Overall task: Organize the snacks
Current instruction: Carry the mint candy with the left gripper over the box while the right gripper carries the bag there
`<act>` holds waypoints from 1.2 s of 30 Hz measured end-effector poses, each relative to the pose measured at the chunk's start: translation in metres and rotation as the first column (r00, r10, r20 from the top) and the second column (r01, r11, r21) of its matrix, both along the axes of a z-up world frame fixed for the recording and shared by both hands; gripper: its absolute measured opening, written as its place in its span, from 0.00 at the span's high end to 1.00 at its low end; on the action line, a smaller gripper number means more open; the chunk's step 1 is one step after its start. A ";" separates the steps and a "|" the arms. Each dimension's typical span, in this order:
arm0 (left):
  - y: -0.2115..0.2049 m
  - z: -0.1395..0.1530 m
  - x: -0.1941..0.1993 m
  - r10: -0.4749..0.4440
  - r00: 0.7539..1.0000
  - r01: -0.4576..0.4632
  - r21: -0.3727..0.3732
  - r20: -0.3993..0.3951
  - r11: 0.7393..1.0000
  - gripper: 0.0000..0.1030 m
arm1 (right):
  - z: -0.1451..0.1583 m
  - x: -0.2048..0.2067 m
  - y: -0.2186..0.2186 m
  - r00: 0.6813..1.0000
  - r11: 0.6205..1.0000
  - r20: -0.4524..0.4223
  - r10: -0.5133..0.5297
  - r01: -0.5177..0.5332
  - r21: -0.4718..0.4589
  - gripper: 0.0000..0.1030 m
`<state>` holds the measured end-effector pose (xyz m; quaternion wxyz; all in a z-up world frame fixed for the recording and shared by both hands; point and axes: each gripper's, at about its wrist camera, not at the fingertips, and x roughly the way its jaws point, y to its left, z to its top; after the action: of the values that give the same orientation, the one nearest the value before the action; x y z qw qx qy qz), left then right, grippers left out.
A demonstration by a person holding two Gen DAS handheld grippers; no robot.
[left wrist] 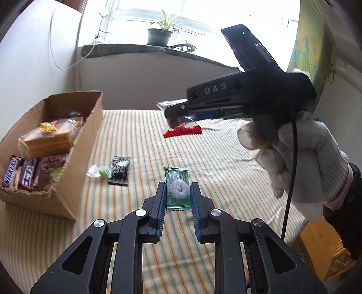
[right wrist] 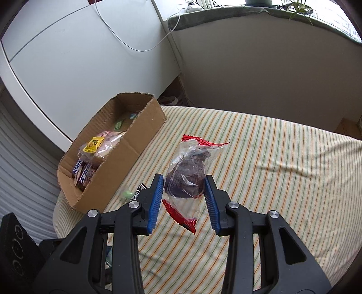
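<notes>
A bright window floods the room with daylight above a dark, cloth-covered sill holding a potted plant. A white cable trails down the white wall. A striped cloth covers the work surface below

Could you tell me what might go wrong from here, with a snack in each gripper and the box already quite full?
1. The left gripper grips the green candy packet only by its edges; it could slip out.
2. The right gripper pinches the clear bag with red ends across its bulging middle, so the slick film may slide.
3. The cardboard box is piled at its near end; snacks dropped there may spill over the low wall.
</notes>
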<state>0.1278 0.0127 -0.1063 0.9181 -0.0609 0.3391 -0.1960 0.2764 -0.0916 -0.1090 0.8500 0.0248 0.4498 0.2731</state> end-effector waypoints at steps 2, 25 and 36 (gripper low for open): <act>0.009 0.006 0.004 0.033 0.999 -0.033 -0.018 0.015 0.999 0.81 | 0.008 -0.004 0.006 1.000 1.000 0.018 0.013 -0.013 0.008 0.63; 0.098 0.030 0.054 0.392 0.915 -0.390 -0.039 0.097 0.920 0.81 | 0.044 0.010 0.099 0.991 0.993 0.082 0.109 -0.112 0.038 0.63; 0.135 0.019 0.055 0.467 0.883 -0.463 -0.077 0.052 0.883 0.81 | 0.036 0.018 0.149 0.988 0.989 0.055 0.146 -0.145 -0.016 0.63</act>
<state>0.1824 0.1477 -0.0875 0.9471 -0.1623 0.2763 0.0174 0.2942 0.0573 -0.0726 0.8403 -0.0209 0.4279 0.3323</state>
